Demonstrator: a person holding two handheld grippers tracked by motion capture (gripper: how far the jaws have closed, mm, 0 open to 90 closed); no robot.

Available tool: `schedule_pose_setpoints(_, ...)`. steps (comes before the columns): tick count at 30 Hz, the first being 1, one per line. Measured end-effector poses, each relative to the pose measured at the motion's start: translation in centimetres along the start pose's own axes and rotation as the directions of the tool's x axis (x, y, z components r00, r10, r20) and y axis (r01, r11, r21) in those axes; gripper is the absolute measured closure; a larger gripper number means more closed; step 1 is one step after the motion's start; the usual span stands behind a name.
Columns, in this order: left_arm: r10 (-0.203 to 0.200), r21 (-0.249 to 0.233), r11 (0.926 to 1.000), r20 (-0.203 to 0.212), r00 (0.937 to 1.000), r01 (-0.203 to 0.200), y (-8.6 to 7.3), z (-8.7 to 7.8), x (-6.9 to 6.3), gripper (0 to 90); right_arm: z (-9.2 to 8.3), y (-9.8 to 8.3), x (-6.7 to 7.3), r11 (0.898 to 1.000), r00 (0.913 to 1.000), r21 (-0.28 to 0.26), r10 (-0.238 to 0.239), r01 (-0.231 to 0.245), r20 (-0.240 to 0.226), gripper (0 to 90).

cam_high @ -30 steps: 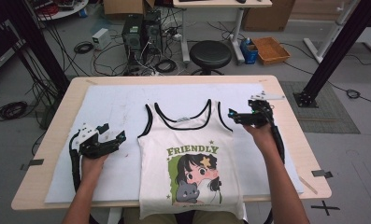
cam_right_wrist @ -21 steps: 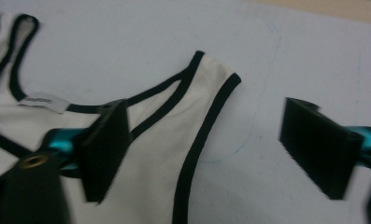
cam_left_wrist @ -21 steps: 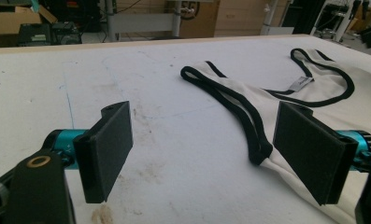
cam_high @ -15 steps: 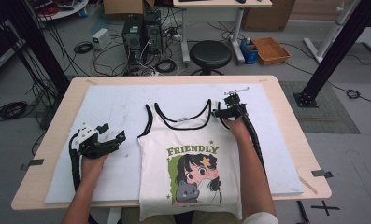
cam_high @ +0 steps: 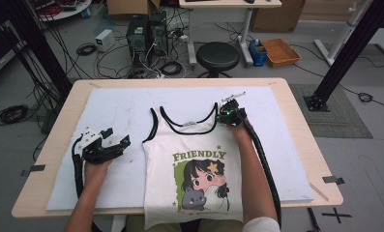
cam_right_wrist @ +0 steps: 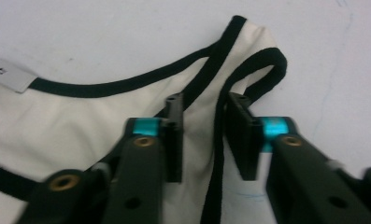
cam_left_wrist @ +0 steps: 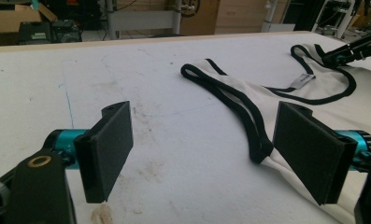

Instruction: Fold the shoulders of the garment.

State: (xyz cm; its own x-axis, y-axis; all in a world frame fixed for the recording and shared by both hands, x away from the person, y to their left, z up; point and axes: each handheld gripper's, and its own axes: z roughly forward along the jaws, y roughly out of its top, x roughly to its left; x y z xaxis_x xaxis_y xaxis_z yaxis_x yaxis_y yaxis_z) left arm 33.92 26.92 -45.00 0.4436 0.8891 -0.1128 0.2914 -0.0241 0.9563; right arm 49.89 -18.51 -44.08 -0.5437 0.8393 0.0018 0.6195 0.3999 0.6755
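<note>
- On the white-covered counter [cam_high: 122,113]: tank top [cam_high: 194,159], lying flat, print upward.
- Right tool [cam_right_wrist: 203,135]: jaws just closing around the top's right shoulder strap [cam_right_wrist: 248,70].
- Left tool [cam_left_wrist: 211,154]: jaws wide, empty, beside the left armhole.

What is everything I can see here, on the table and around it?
top: one, white with black trim and a cartoon print, flat mid-table
mat: one, white, covering the table
table: one, light wood
stool: one, black, behind the table
box: one, orange, on the floor
computers: two, black, on the floor among cables
left claw: one, black, open, beside the top
right claw: one, black, has just been closing, pinching the top's strap
</note>
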Motion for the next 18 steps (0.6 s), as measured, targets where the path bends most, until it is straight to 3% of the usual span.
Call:
schedule_pose_setpoints(2,-0.004,-0.001,1.0000,-0.001,1.0000,0.004,0.0,0.0,0.0,20.4,0.0,0.0,0.2,1.000,0.9996,-0.001,-0.021,0.021,-0.016,86.6)
schedule_pose_setpoints(5,-0.005,-0.002,1.0000,0.000,1.0000,0.005,0.0,0.0,0.0,20.4,-0.6,0.0,0.0,1.000,0.9992,-0.016,-0.007,0.006,-0.041,87.3)
schedule_pose_setpoints(8,0.002,-0.002,1.0000,0.002,1.0000,-0.002,0.0,0.0,0.0,20.4,-2.2,-0.2,-0.4,0.992,0.9962,-0.121,0.006,-0.016,-0.087,87.3)
schedule_pose_setpoints(11,0.003,-0.002,1.0000,0.003,1.0000,-0.003,0.0,0.0,-0.1,20.4,-4.1,-0.3,-0.3,0.979,0.9899,-0.204,-0.053,0.026,-0.131,87.3)
schedule_pose_setpoints(15,0.017,0.003,0.9998,0.002,0.9998,-0.017,0.0,0.0,-0.1,20.4,-6.5,-1.4,0.9,0.956,0.9641,-0.265,-0.182,0.128,-0.193,87.2)
schedule_pose_setpoints(16,0.017,0.003,0.9998,0.001,0.9998,-0.017,0.0,0.0,-0.2,20.4,-7.3,-2.4,1.7,0.942,0.9435,-0.269,-0.261,0.202,-0.205,87.2)
schedule_pose_setpoints(17,0.018,0.003,0.9998,0.000,0.9998,-0.018,0.0,0.0,-0.2,20.4,-7.3,-2.4,1.7,0.942,0.9435,-0.269,-0.261,0.202,-0.205,87.2)
schedule_pose_setpoints(18,0.018,0.003,0.9998,-0.001,0.9998,-0.018,0.0,0.0,-0.2,20.4,-7.5,-3.0,2.0,0.937,0.9374,-0.258,-0.288,0.234,-0.196,87.1)
